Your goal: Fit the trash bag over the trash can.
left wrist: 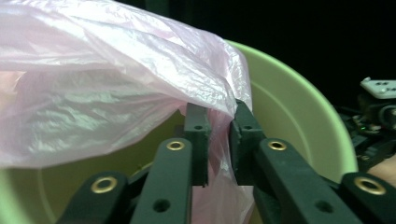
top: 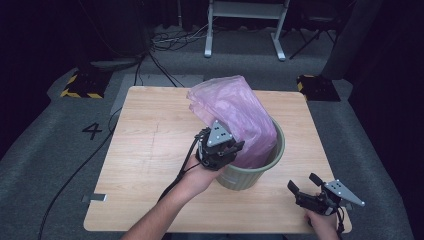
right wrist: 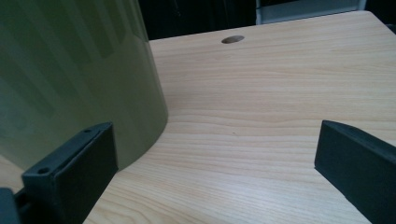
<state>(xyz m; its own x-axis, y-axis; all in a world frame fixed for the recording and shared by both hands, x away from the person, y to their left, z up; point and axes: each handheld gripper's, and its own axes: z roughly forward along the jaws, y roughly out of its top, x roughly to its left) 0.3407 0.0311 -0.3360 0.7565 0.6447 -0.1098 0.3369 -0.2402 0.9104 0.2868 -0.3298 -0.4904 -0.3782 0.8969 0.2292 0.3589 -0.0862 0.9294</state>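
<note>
Wood-grain table (top: pixel 150 150) spans the middle of the high view, and the green bin (top: pixel 272 162) stands right of centre on it. A pink bag (top: pixel 235 112) balloons out of the bin toward the upper middle of the frame, only partly seated inside. At the bin's near-left rim the left gripper (top: pixel 240 146) has its fingers (left wrist: pixel 197 140) nearly closed, a thin fold of the bag's edge caught between them just inside the rim. The right gripper (top: pixel 304 182) rests at the lower right, fingers (right wrist: pixel 77 170) wide apart and empty, just beside the bin's wall. To line the bin well, I judge the left should keep that fold and draw it out over the rim, while the right steadies the bin.
</note>
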